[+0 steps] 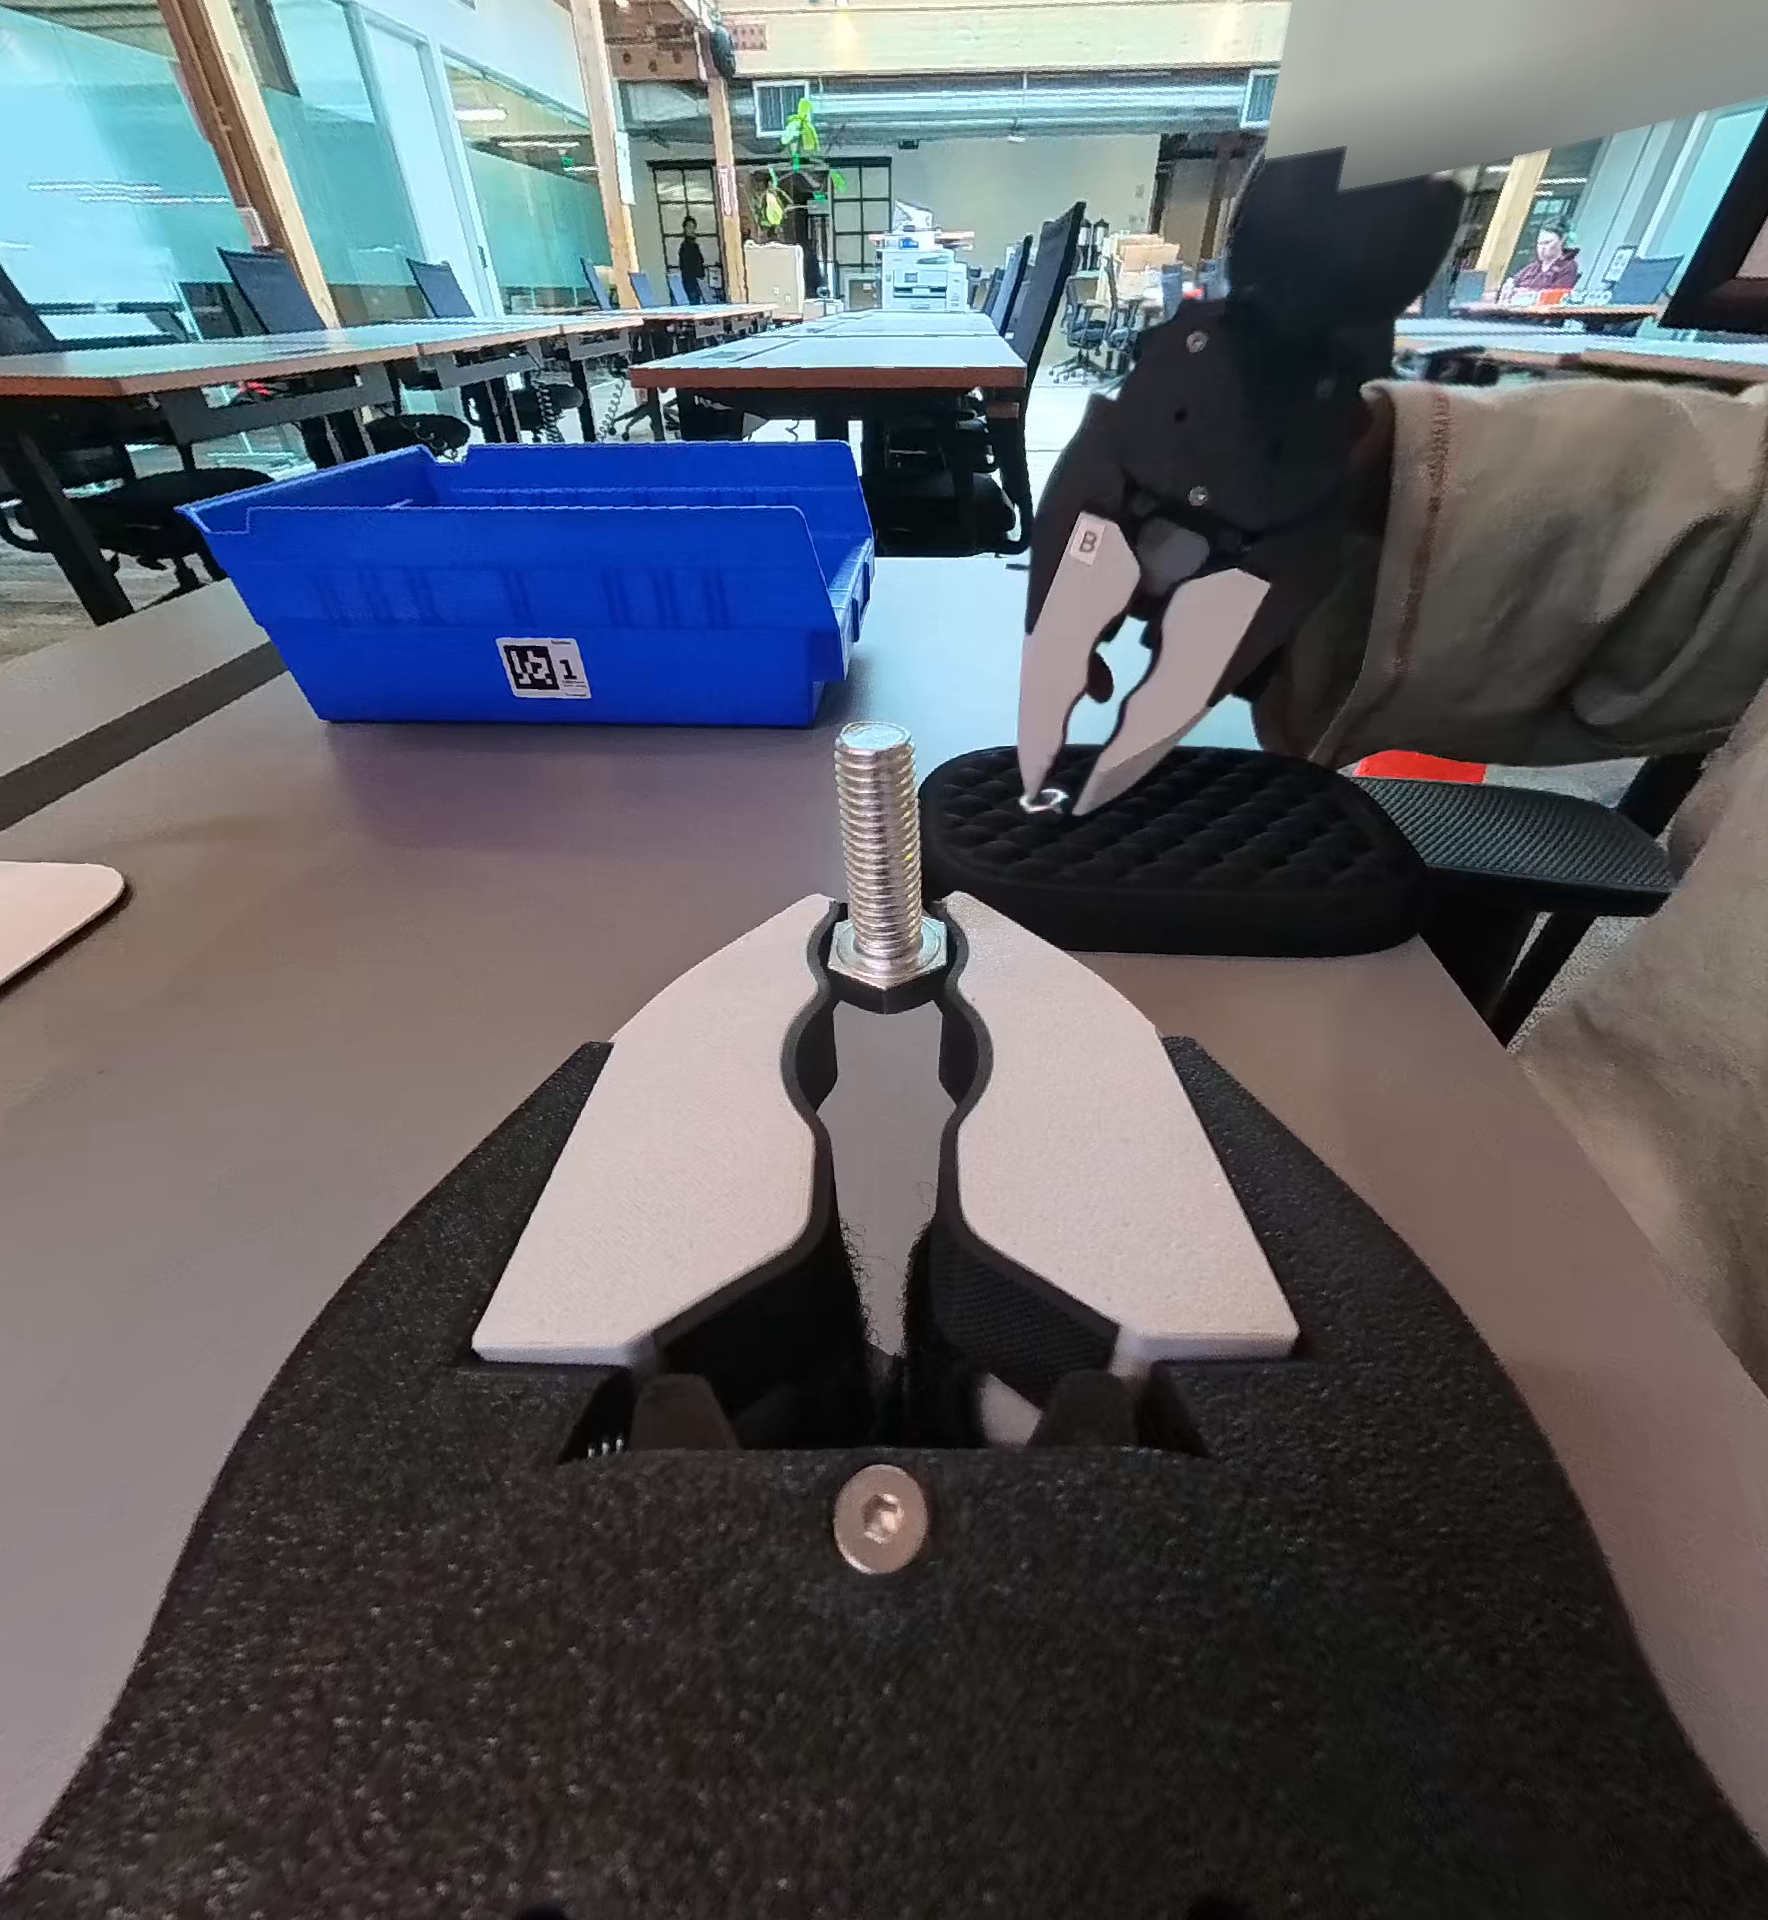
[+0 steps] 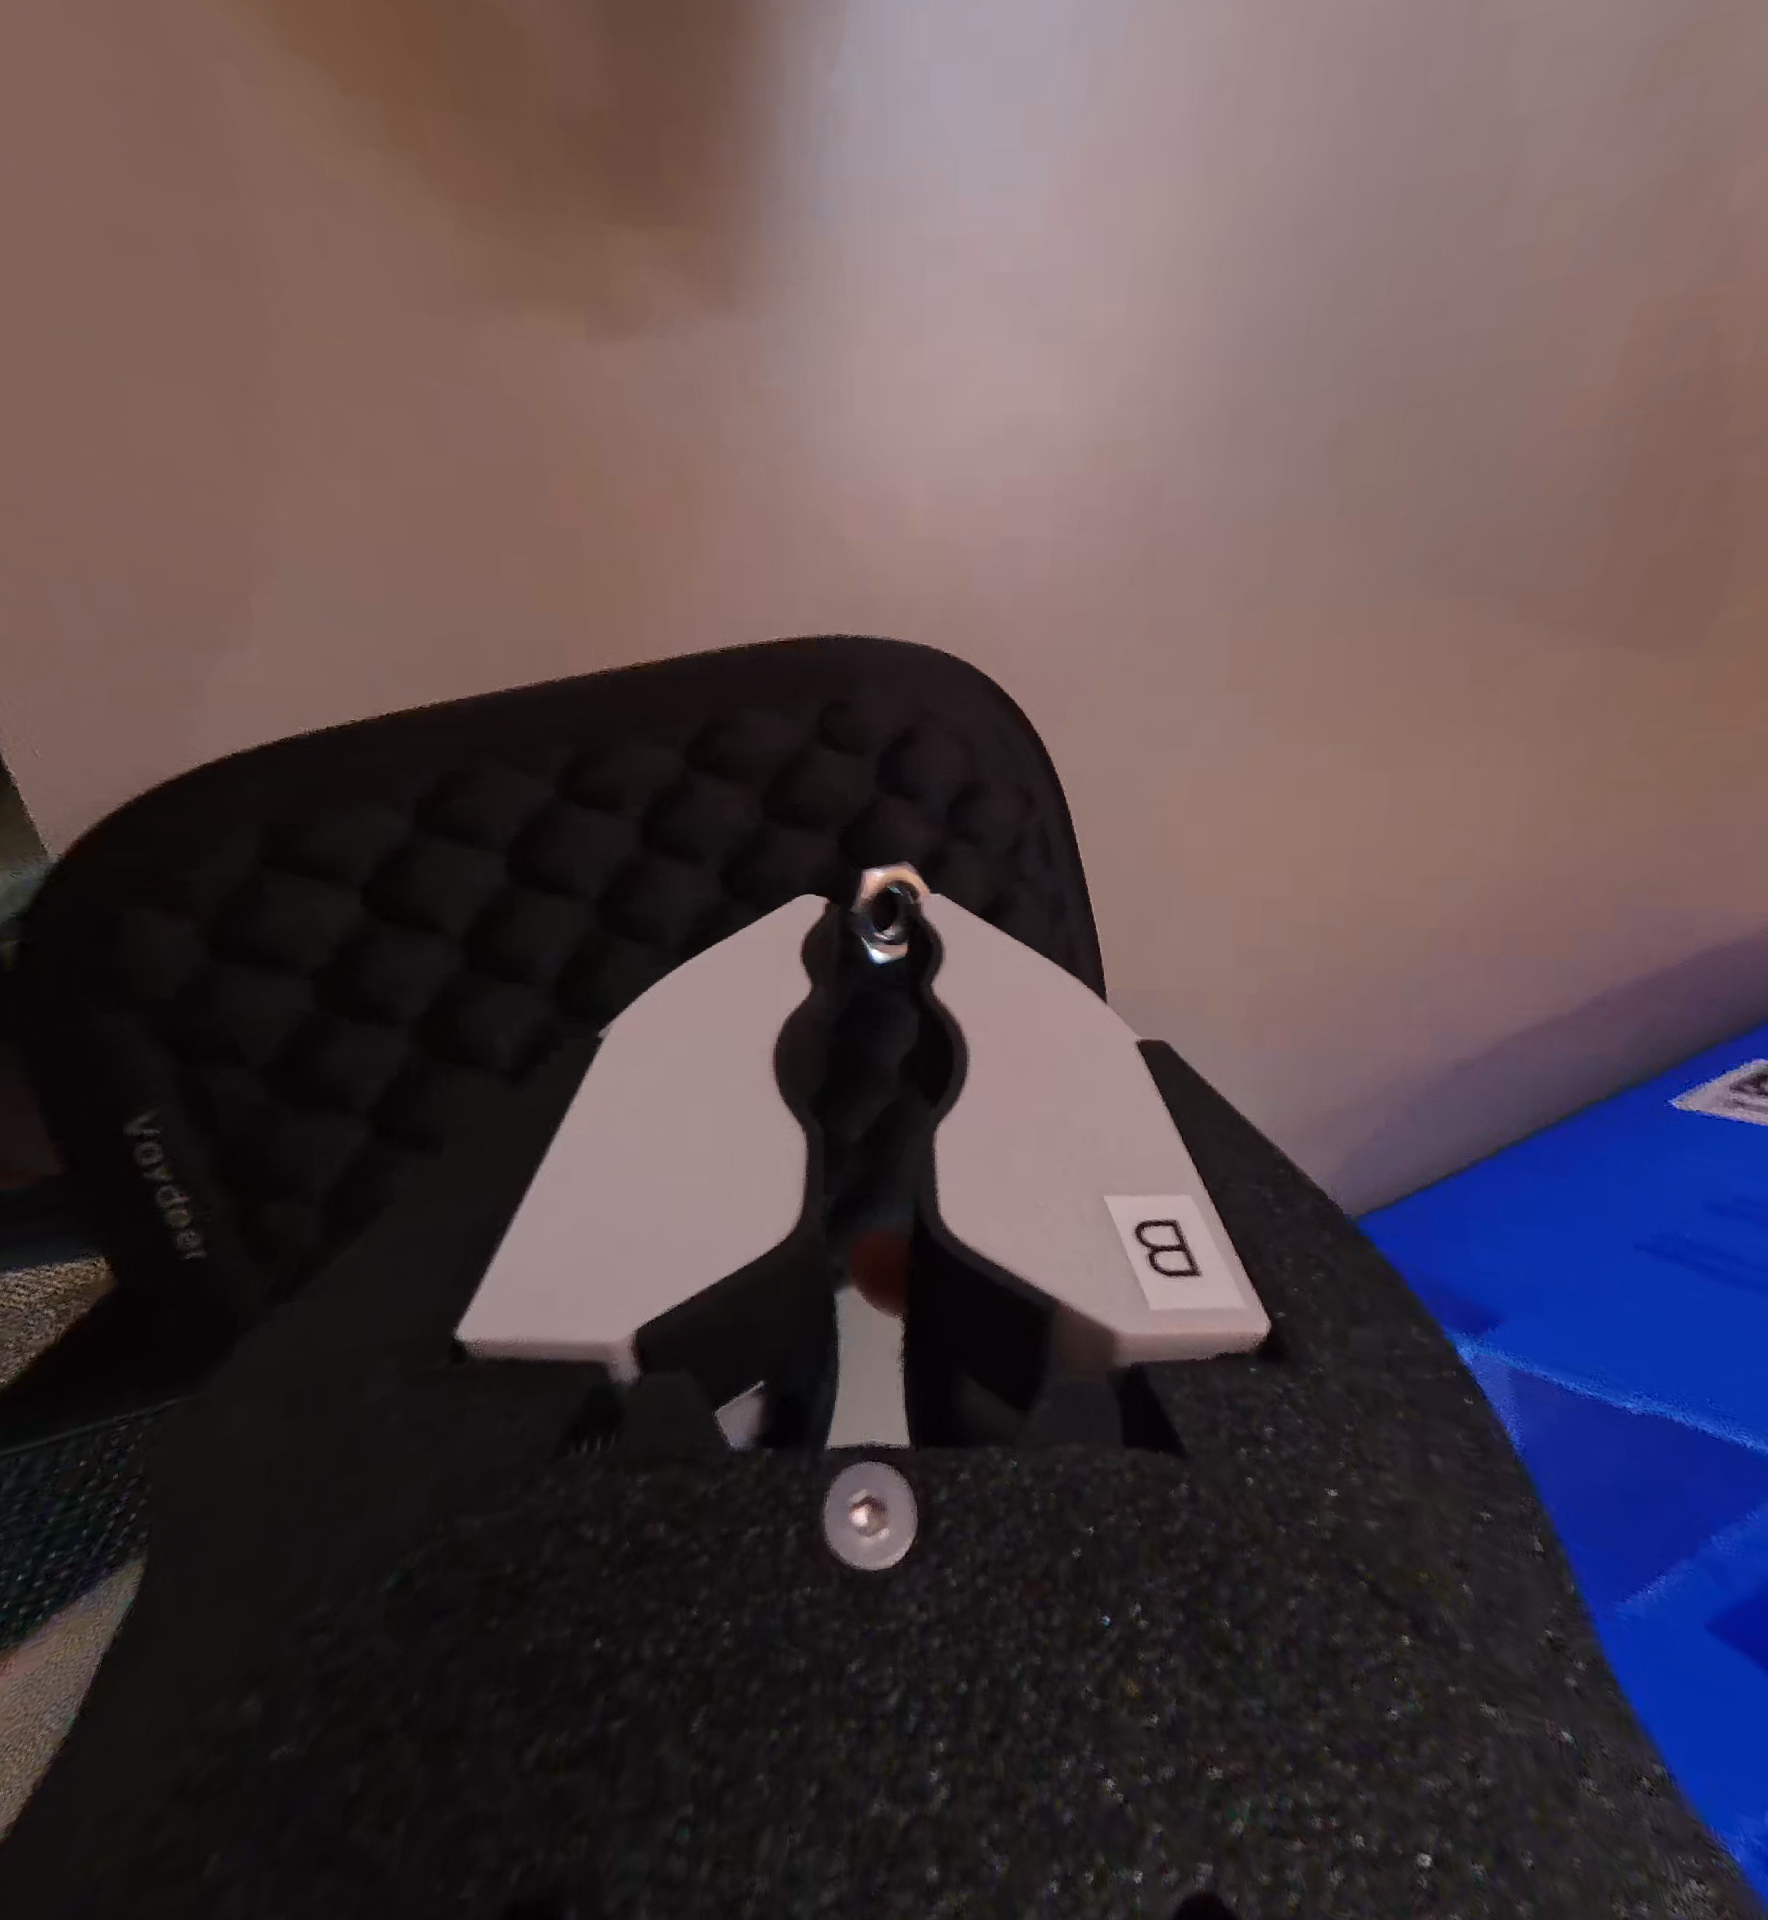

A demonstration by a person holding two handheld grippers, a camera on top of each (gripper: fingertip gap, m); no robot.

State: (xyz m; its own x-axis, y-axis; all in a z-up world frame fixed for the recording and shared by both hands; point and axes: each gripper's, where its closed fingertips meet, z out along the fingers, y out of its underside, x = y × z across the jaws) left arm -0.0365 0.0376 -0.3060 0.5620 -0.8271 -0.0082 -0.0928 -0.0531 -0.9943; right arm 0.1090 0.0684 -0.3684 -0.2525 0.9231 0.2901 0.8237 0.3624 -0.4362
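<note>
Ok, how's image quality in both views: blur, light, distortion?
Left wrist view: sharp and evenly lit, the bolt glints, wide-angle bending at the edges, one patch at the top right blurred over. Right wrist view: dimmer and softer, the mat nearly featureless black, the nut small but bright.

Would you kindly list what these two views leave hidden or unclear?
- Bolt head underside: left wrist view, covered by the left gripper fingers.
- Blue bin contents: left wrist view, hidden by its front wall; right wrist view crops it.
- Nut at the right gripper: small, blurred; pad contact unclear.
- Black pad far edge: behind the sleeve.
</note>
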